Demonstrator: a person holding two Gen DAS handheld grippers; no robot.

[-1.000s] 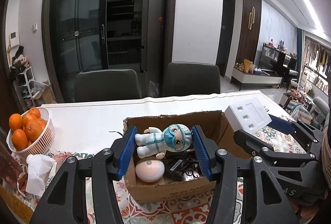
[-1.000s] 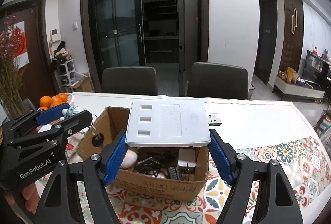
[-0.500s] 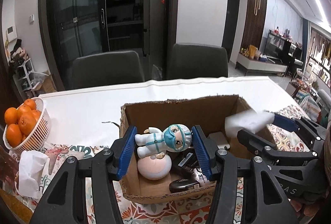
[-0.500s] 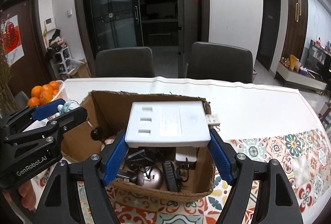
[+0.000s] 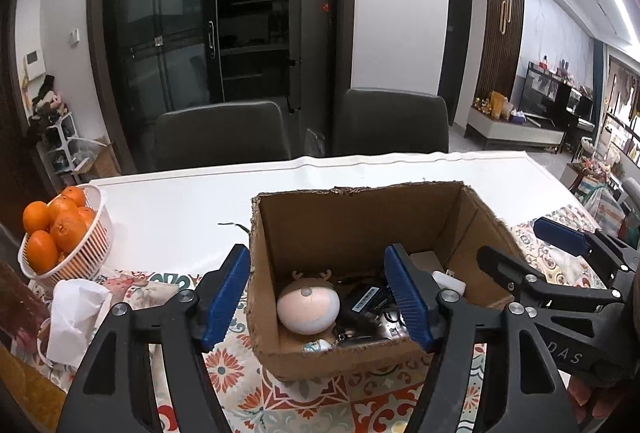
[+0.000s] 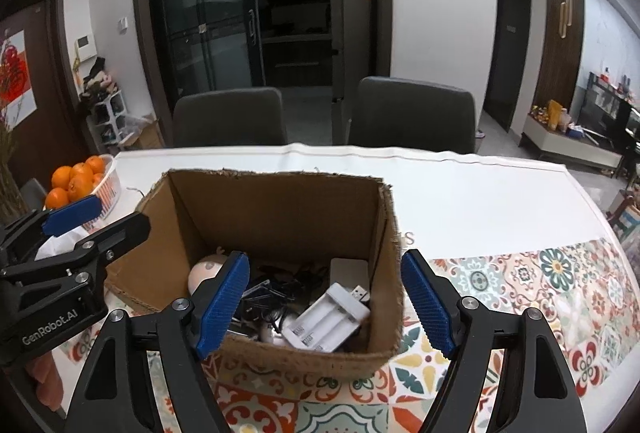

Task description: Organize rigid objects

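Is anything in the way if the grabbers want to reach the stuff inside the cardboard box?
Nothing visible blocks them. The cardboard box is open on top with no lid or flap over it. The left gripper and right gripper are both open and empty, above its near edge, over the white battery charger and round toy.

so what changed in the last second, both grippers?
Both let go. The left gripper opened and dropped the masked figurine into the cardboard box; it now lies at the front beside the round reindeer toy. The right gripper opened and released the white battery charger, which now rests tilted inside the box. Box and orange basket stayed put.
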